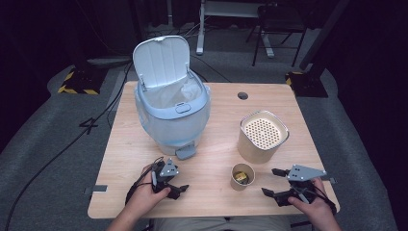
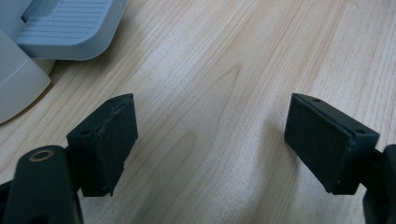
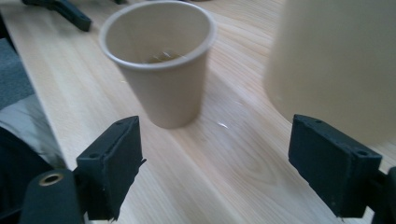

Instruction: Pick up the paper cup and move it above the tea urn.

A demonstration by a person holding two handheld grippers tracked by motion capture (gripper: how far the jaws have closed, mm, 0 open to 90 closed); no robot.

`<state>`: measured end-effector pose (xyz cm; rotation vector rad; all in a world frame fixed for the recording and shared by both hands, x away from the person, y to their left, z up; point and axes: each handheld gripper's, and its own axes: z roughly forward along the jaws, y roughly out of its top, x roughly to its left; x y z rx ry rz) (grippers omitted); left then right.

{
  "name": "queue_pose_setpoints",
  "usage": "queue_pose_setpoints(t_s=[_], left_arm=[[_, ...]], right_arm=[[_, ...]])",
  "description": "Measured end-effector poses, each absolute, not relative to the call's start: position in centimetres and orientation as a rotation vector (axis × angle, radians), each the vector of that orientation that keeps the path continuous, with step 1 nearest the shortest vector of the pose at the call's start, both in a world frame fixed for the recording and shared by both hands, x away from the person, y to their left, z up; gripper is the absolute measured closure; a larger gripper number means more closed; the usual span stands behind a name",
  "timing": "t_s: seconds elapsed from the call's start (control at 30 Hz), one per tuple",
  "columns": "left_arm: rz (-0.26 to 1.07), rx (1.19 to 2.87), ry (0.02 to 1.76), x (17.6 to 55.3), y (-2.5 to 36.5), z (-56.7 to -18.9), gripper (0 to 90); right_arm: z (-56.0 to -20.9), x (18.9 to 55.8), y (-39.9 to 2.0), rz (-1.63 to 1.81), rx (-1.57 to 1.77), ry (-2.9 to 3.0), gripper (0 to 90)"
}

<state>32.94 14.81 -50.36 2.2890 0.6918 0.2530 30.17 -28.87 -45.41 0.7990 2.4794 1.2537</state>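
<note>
A small tan paper cup (image 1: 242, 176) stands near the table's front edge with something golden and crumpled inside. My right gripper (image 1: 271, 182) is just right of it, open, jaws pointing left at the cup with nothing between them. In the right gripper view the cup (image 3: 161, 65) stands a short way beyond the open right gripper (image 3: 215, 149). My left gripper (image 1: 169, 179) rests low at the front left, open over bare wood. In the left gripper view, the open left gripper (image 2: 210, 126) sits just short of the bin's pedal (image 2: 70, 30).
A light blue pedal bin (image 1: 168, 110) with its lid up and a white liner stands at the back left, pedal (image 1: 185, 152) facing me. A tan cylinder (image 1: 262, 136) with a perforated top stands right of centre, behind the cup. The wooden table (image 1: 211, 202) ends close in front.
</note>
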Motion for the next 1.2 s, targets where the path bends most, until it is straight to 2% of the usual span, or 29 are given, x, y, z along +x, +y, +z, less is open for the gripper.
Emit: queue_pose_setpoints(t_s=[0.57,0.87,1.2], left_arm=[[0.252,2.285,0.704,32.8,14.8,-50.4,17.9],[0.253,2.284,0.702,32.8,14.8,-50.4,17.9],[0.254,2.283,0.702,32.8,14.8,-50.4,17.9]], right_arm=[[-47.6,31.5,-23.3,1.292,0.741,2.543,17.5],[-49.1,32.1,-21.9,1.388,0.831,2.448,22.2],[-49.5,32.1,-21.7,1.411,0.767,2.419,27.1]])
